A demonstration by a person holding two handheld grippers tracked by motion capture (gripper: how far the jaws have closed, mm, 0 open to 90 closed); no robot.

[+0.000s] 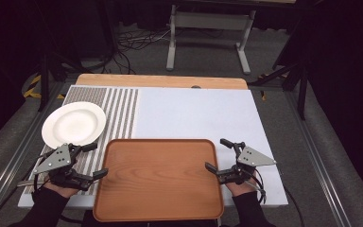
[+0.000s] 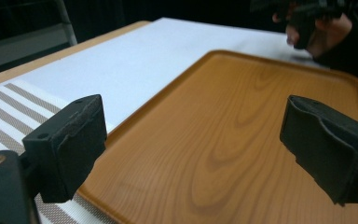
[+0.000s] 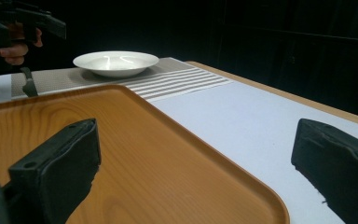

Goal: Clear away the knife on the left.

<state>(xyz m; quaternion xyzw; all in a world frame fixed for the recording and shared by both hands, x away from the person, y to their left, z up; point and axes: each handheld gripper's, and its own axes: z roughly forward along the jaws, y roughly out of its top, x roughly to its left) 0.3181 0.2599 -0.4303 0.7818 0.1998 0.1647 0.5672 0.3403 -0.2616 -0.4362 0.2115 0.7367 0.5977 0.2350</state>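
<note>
An empty brown wooden tray (image 1: 160, 179) lies at the table's near edge, between my two grippers. My left gripper (image 1: 99, 160) hovers at the tray's left rim, jaws open and nothing between them; in the left gripper view its jaws (image 2: 191, 135) stand wide over the tray (image 2: 242, 116). My right gripper (image 1: 215, 153) is at the tray's right rim, also open and empty; in the right gripper view (image 3: 196, 154) its jaws straddle the tray's edge (image 3: 223, 163). A white plate (image 1: 73, 124) sits empty at the left, beyond the left gripper.
The plate rests on a striped grey placemat (image 1: 118, 109) over a white table cover (image 1: 194, 113). A wooden table edge (image 1: 160, 81) shows at the back. Beyond it, on the floor, stand a grey desk frame (image 1: 208, 21) and loose cables.
</note>
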